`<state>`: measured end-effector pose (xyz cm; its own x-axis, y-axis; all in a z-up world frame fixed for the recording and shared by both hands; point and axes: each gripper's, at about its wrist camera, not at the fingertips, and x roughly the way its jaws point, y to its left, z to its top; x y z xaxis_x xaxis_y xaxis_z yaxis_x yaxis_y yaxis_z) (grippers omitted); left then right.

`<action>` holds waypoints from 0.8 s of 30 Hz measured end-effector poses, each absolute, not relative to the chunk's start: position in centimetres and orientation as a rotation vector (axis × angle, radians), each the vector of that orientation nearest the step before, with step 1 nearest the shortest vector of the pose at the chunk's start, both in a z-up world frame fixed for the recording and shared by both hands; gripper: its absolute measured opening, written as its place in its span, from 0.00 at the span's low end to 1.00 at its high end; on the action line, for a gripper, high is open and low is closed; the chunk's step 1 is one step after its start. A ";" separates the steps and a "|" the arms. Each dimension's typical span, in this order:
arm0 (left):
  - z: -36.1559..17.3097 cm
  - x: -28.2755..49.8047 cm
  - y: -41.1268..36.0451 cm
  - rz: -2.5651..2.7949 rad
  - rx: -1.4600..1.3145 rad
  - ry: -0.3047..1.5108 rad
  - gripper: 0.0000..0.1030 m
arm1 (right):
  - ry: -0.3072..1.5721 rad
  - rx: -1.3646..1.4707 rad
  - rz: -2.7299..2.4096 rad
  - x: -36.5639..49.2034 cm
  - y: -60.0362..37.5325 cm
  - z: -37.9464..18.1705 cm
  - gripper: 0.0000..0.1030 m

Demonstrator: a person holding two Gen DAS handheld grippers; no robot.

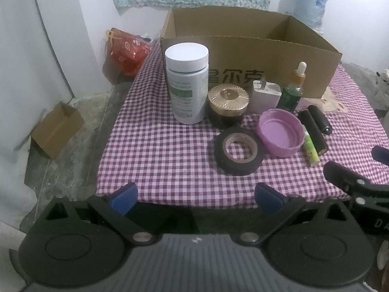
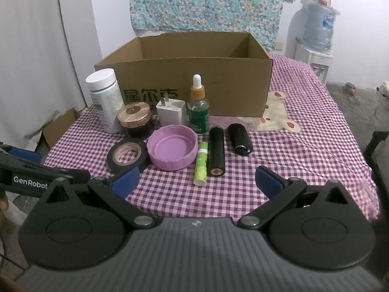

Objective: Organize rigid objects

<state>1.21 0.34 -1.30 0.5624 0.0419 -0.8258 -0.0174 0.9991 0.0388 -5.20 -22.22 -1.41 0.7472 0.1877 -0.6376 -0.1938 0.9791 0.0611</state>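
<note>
An open cardboard box (image 1: 272, 56) (image 2: 194, 75) stands at the back of the checked table. In front of it stand a white pill bottle (image 1: 187, 82) (image 2: 105, 99), a gold-lidded jar (image 1: 227, 104) (image 2: 135, 119), a white charger (image 1: 265, 98) (image 2: 170, 113) and a green dropper bottle (image 1: 291, 92) (image 2: 198, 107). Nearer lie a black tape roll (image 1: 239, 150) (image 2: 127, 154), a purple lid (image 1: 280, 132) (image 2: 172, 149), a green tube (image 1: 310, 149) (image 2: 201, 163) and two black cylinders (image 1: 313, 131) (image 2: 217, 150). My left gripper (image 1: 195, 198) and right gripper (image 2: 197, 181) are open and empty at the table's near edge.
A small cardboard box (image 1: 57, 129) sits on the floor to the left and a red bag (image 1: 126, 50) beside the table. A water dispenser (image 2: 318, 29) stands at the back right. A bear patch (image 2: 277, 114) lies on the cloth to the right of the box.
</note>
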 end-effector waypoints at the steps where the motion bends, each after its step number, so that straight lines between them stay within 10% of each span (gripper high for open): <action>1: -1.3 1.4 0.3 0.035 0.028 0.975 1.00 | 0.697 -0.010 0.208 -5.1 -22.2 -1.4 0.99; 24: -1.7 4.4 -3.2 -0.300 0.012 0.880 0.99 | 0.715 0.075 0.155 -1.3 -27.3 -2.8 0.99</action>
